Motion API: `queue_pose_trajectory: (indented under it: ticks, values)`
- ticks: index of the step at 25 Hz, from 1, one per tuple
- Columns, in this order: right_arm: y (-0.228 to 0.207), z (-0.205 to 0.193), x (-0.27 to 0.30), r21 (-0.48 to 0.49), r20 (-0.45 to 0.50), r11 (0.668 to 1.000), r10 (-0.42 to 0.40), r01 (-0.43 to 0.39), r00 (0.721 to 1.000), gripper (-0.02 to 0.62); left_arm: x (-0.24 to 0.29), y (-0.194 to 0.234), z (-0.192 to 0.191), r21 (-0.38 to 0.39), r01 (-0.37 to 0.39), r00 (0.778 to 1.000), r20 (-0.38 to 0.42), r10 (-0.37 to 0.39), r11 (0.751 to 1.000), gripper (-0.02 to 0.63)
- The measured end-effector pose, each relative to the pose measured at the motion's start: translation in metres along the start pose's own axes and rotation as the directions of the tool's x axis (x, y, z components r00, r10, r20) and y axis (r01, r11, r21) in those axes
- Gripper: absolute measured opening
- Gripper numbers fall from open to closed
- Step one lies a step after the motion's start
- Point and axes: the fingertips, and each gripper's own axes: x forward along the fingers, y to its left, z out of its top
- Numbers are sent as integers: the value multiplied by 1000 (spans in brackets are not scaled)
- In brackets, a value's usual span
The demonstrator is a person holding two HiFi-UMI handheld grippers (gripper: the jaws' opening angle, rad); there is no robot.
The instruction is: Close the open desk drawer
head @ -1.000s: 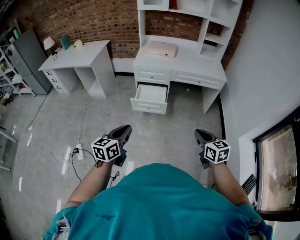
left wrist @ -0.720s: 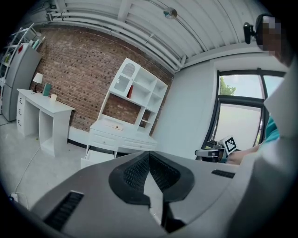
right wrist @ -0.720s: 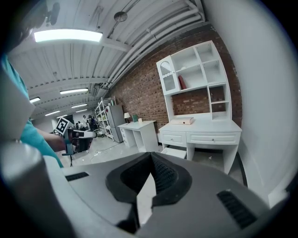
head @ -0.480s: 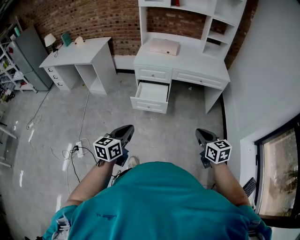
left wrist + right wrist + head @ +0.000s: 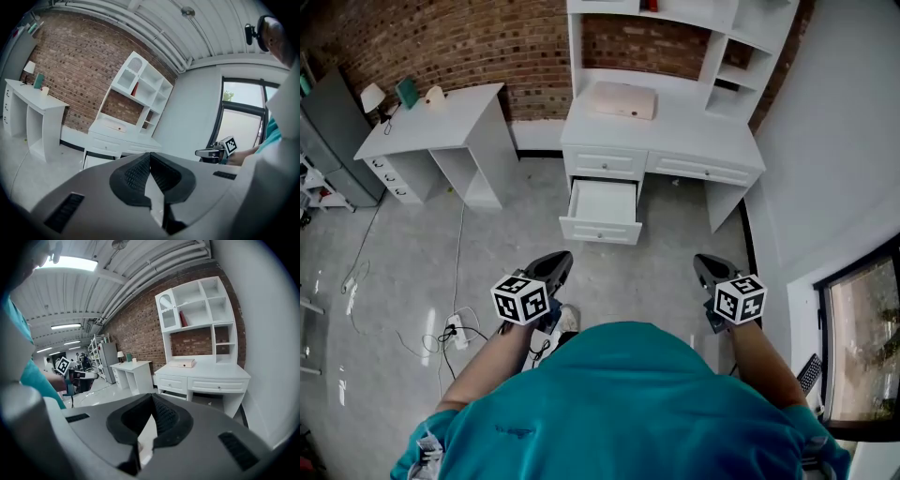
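Under the desk point(image 5: 694, 124), open drawer point(image 5: 601, 214) nearer than before, still open

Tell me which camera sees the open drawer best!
The head view: it looks down into the open drawer, pulled out from the white desk, showing its inside and front. The left gripper view catches only a bit of its front. The right gripper view hardly shows it at all.

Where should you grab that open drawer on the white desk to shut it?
Take the drawer by its front panel, near the middle, coming from the room side where the person stands. It sticks straight out of the desk toward them, so a level push there should slide it in without twisting. No pinch seems needed.
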Motion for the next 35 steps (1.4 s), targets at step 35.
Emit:
queue_pose_trajectory:
  ticks: [35]
  values:
    - [-78, 100, 265, 14, -107, 997, 74, -73, 991, 21, 182, 205, 57, -27, -23, 977, -214, 17, 999, 14]
